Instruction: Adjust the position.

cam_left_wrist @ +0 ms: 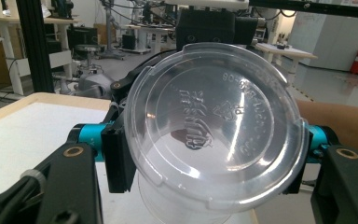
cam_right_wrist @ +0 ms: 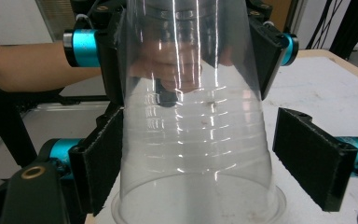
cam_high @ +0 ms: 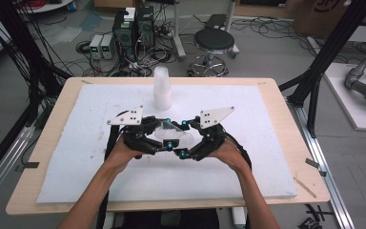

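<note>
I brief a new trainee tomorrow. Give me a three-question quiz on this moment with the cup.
1. True or false: the left gripper is clamped on the clear plastic cup.
2. The right gripper has its pads: A) both pressed on the cup; B) around the cup, one pad clearly apart from it.
3. What stands upright on the white foam mat beyond both grippers?

Key: 1 true. 2 B. 3 a stack of translucent white cups.
</note>
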Demonstrator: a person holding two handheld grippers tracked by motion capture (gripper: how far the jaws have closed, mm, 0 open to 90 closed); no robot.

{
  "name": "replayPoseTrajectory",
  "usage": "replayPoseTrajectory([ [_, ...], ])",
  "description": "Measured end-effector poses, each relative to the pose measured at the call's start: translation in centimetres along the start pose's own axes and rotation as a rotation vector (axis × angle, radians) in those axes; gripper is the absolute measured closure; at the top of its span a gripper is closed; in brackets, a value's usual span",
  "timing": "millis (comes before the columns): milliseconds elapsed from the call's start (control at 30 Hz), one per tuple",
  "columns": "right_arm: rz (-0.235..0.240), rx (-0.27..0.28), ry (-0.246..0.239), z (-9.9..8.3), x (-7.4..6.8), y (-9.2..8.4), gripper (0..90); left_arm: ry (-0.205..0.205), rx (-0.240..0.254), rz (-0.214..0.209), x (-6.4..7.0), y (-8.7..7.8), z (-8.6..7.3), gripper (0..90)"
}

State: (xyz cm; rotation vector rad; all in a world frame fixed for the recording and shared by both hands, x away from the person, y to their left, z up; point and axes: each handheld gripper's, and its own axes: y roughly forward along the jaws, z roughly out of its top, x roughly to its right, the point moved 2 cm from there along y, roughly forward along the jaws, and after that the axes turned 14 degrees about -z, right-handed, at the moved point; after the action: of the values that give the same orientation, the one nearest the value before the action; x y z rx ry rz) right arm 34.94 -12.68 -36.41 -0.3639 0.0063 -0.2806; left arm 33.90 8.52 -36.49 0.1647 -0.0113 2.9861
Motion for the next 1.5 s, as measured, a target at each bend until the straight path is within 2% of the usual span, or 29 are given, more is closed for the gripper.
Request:
replayPoseTrajectory([
  [67, 0.001, -0.003, 0.0, -0.1, -0.1, 0.1, 18.5, 0.002, 0.0, -0.002, 0.0, 0.0, 0.0, 36.8],
  [100, 0.006, -0.004, 0.0, -0.2, -0.2, 0.1, 23.3, 0.003, -0.002, 0.002, 0.0, 0.0, 0.0, 36.8],
  [167, 0.007, 0.012, -0.008, -0.3, -0.2, 0.1, 25.8, -0.003, 0.002, 0.004, 0.0, -0.1, 0.0, 36.8],
  [600, 0.007, -0.002, -0.019, -0.4, -0.3, 0.1, 31.6, -0.002, -0.016, 0.004, -0.1, -0.1, -0.2, 35.8],
  [667, 0.005, 0.0, -0.019, -0.4, -0.3, 0.1, 32.0, -0.006, -0.025, 0.021, -0.2, -0.1, -0.2, 30.1],
  [700, 0.003, -0.002, -0.019, -0.4, -0.3, 0.1, 32.2, -0.02, -0.026, 0.033, -0.2, 0.0, -0.3, 21.9],
  [733, 0.003, -0.002, -0.019, -0.4, -0.3, 0.1, 32.2, -0.02, -0.026, 0.033, -0.2, 0.0, -0.3, 18.3],
  [767, -0.001, -0.003, -0.016, -0.4, -0.2, 0.1, 32.3, -0.022, -0.026, 0.038, -0.3, 0.0, -0.3, 18.3],
  [833, -0.002, -0.004, -0.014, -0.4, -0.2, 0.1, 32.4, -0.024, -0.017, 0.045, -0.3, -0.1, -0.3, 10.8],
  [1000, -0.003, -0.011, -0.013, -0.4, -0.1, 0.0, 32.4, -0.019, -0.027, 0.047, -0.3, -0.5, -0.2, 6.9],
  [1133, -0.008, -0.033, -0.014, -0.6, 0.0, -0.1, 32.4, -0.023, -0.087, 0.067, -0.1, -0.8, -0.3, 6.9],
  [1167, -0.011, -0.036, -0.022, -0.7, 0.0, -0.1, 32.4, -0.018, -0.131, 0.077, 0.0, -0.9, -0.2, 6.9],
  [1267, -0.026, -0.072, -0.025, -0.9, 0.1, -0.3, 32.4, -0.007, -0.215, 0.093, 0.3, -1.3, 0.2, 6.9],
  [1333, -0.037, -0.109, -0.035, -0.9, 0.2, -0.5, 32.5, -0.024, -0.258, 0.076, 0.5, -1.7, 0.5, 6.9],
  [1367, -0.043, -0.153, -0.04, -0.9, 0.4, -0.8, 32.5, -0.033, -0.275, 0.077, 0.5, -1.8, 0.6, 7.0],
  [1400, -0.043, -0.153, -0.04, -0.9, 0.4, -0.8, 32.5, -0.043, -0.302, 0.081, 0.4, -1.8, 0.8, 7.0],
  [1433, -0.043, -0.205, -0.05, -0.8, 0.5, -0.9, 32.5, -0.05, -0.352, 0.091, 0.4, -1.9, 1.0, 7.0],
  [1467, -0.043, -0.205, -0.05, -0.8, 0.5, -0.9, 32.5, -0.052, -0.387, 0.093, 0.3, -1.9, 1.1, 7.0],
  [1500, -0.036, -0.249, -0.055, -0.6, 0.5, -1.0, 32.5, -0.064, -0.47, 0.101, 0.1, -1.8, 1.4, 7.0],
])
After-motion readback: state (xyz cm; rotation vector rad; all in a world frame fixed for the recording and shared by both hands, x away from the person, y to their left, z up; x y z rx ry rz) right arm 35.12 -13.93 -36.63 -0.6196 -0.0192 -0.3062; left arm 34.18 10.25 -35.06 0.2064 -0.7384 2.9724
